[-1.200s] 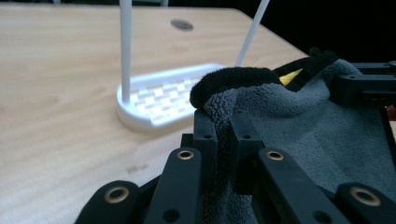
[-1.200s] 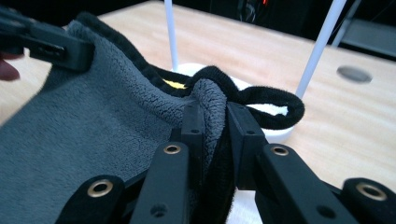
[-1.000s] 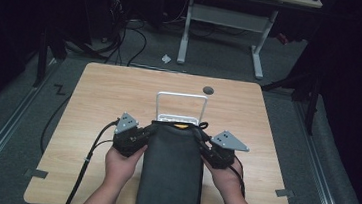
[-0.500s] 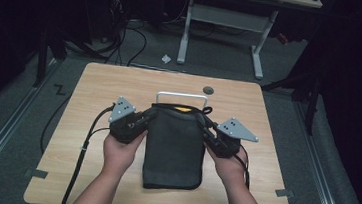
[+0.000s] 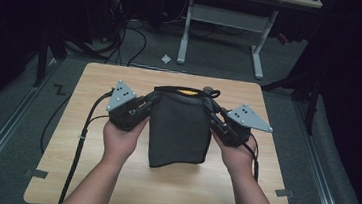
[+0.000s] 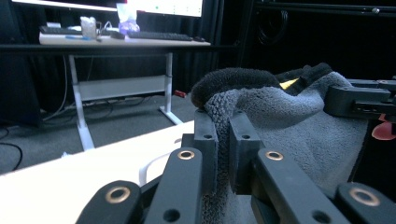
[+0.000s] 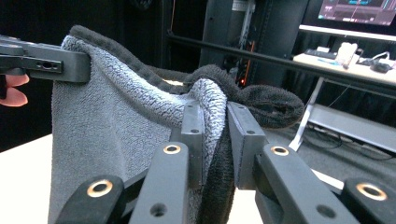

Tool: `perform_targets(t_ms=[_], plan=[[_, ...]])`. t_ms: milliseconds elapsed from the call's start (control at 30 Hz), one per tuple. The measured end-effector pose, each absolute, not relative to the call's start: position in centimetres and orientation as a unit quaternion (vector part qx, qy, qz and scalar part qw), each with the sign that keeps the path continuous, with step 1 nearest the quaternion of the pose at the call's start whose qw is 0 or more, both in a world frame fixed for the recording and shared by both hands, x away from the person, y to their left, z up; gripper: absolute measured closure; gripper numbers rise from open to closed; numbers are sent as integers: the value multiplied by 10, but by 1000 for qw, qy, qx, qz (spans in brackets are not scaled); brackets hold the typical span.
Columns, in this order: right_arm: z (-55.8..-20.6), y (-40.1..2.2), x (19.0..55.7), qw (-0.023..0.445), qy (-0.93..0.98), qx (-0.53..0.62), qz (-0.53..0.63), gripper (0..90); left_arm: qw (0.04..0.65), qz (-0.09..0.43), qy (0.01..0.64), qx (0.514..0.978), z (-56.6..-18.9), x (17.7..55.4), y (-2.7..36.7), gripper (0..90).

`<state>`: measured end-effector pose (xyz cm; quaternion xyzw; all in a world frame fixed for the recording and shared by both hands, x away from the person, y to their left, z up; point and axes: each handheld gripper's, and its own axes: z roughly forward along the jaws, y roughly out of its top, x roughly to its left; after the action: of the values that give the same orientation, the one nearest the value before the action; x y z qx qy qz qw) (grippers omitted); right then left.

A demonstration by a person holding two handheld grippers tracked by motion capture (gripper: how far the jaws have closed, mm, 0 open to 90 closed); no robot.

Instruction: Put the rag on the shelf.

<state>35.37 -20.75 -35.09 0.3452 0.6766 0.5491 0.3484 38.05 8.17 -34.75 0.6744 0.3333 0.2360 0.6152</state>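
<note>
Grey terry cloth bag (image 5: 178, 132): one item, held up over the wooden worktop (image 5: 86, 173), its bottom edge hanging just above or at the surface; contact cannot be told from the high view. Mouth of the bag faces up, rim rolled over in darker pile. One yellow thing (image 5: 186, 91) shows inside the mouth, largely hidden; what it is cannot be told.

Tools: two. Left tool (image 5: 148, 102) clenched on the bag's left upper rim; in the left gripper view the cloth (image 6: 280, 121) is pinched between its two black jaws, which stand nearly together. Right tool (image 5: 211, 114) clenched on the right upper rim; the right gripper view shows the same fold of cloth (image 7: 116, 126) squeezed between its jaws. Each tool carries one grey three-cornered plate and one trailing black cable.

Hands: two, one per tool, forearms entering from the near edge.

Beyond the worktop: one white-legged desk (image 5: 222, 20) on the floor, well apart, and cables lying on the carpet to its left.
</note>
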Motion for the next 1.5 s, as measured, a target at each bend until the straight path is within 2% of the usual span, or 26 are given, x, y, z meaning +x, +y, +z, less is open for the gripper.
perform_targets(t_ms=[267,600,1500], plan=[[-336,-210,360,359,669,341,554,787,620,246,321,672,-336,388,79,841],[-338,-215,375,358,667,351,551,787,614,256,310,679,-336,405,73,841],[-325,-220,446,356,664,364,547,786,579,286,313,697,-318,479,60,839]])
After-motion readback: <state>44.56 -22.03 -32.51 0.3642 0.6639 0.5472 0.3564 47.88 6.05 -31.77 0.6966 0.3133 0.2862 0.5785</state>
